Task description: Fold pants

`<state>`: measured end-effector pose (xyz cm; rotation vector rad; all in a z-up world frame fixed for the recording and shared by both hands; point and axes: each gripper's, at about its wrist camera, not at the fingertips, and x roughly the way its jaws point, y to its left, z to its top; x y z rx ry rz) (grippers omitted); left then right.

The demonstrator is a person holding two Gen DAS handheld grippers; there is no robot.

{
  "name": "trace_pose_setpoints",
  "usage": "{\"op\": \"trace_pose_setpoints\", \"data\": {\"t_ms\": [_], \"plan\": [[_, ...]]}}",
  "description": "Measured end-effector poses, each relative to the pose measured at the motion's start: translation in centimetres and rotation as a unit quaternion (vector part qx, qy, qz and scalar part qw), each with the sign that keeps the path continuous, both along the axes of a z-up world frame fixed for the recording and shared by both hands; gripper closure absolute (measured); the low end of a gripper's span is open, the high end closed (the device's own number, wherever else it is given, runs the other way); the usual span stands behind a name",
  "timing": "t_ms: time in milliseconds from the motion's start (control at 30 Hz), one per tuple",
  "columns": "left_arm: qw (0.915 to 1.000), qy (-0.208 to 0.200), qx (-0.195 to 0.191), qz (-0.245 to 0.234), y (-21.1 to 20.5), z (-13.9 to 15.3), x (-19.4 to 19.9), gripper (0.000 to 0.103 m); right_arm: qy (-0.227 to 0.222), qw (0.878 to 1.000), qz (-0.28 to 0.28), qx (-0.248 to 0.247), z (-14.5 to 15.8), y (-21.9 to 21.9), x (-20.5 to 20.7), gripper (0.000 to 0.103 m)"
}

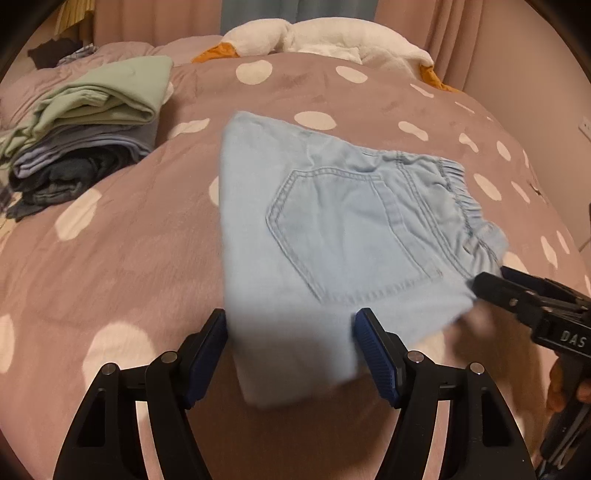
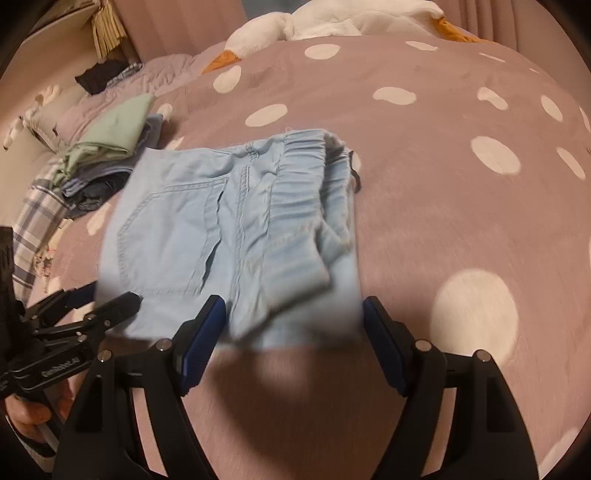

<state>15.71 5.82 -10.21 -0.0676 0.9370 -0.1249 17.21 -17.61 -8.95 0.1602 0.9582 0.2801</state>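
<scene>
Light blue denim pants [image 1: 332, 236] lie folded into a compact bundle on the mauve polka-dot bedspread [image 1: 110, 258], back pocket up, elastic waistband to the right. My left gripper [image 1: 291, 354] is open, its blue pads on either side of the bundle's near left edge. My right gripper [image 2: 293, 343] is open around the near edge below the waistband [image 2: 303, 206]; it also shows in the left wrist view [image 1: 491, 286] at the bundle's right corner. The pants [image 2: 221, 236] look blurred at their near edge. The left gripper shows at the lower left of the right wrist view [image 2: 107, 299].
A stack of folded clothes [image 1: 85, 140], green on top, sits at the far left. A white goose plush [image 1: 314, 33] lies at the head of the bed. Pink curtains hang behind. A plaid cloth [image 2: 37, 221] lies at the left edge.
</scene>
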Motion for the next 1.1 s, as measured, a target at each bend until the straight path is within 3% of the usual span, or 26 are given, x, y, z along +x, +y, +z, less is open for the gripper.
{"op": "trace_pose_setpoints", "data": {"t_ms": [133, 200, 267, 400, 433, 500, 1100], "plan": [[0.9999, -0.007, -0.004, 0.01, -0.2, 1.6, -1.9, 0.032, -0.014, 1.0, 0.005, 0.001, 1.6, -0.3, -2.6, 0.027], [0.9999, -0.008, -0.002, 0.014, -0.4, 2.4, -2.8, 0.023, -0.019, 1.0, 0.006, 0.006, 2.4, -0.4, -3.9, 0.025], [0.9998, -0.011, -0.003, 0.015, -0.7, 3.2, -4.0, 0.015, -0.022, 1.0, 0.007, 0.008, 3.2, -0.5, -5.0, 0.018], [0.9997, -0.012, -0.009, 0.017, -1.3, 4.7, -5.8, 0.014, -0.031, 0.999, 0.012, 0.005, 4.5, -0.8, -7.2, 0.008], [0.9997, -0.012, -0.011, 0.019, -1.3, 4.9, -6.1, 0.012, -0.032, 0.999, 0.014, 0.004, 4.7, -0.9, -7.7, 0.001], [0.9996, -0.014, -0.015, 0.022, -1.6, 5.6, -7.1, 0.002, -0.038, 0.999, 0.017, 0.002, 5.4, -1.0, -8.9, 0.0], [0.9989, -0.034, -0.001, 0.033, -3.2, 9.4, -12.7, 0.002, -0.089, 0.994, 0.061, -0.011, 10.0, 0.8, -14.5, 0.0]]}}
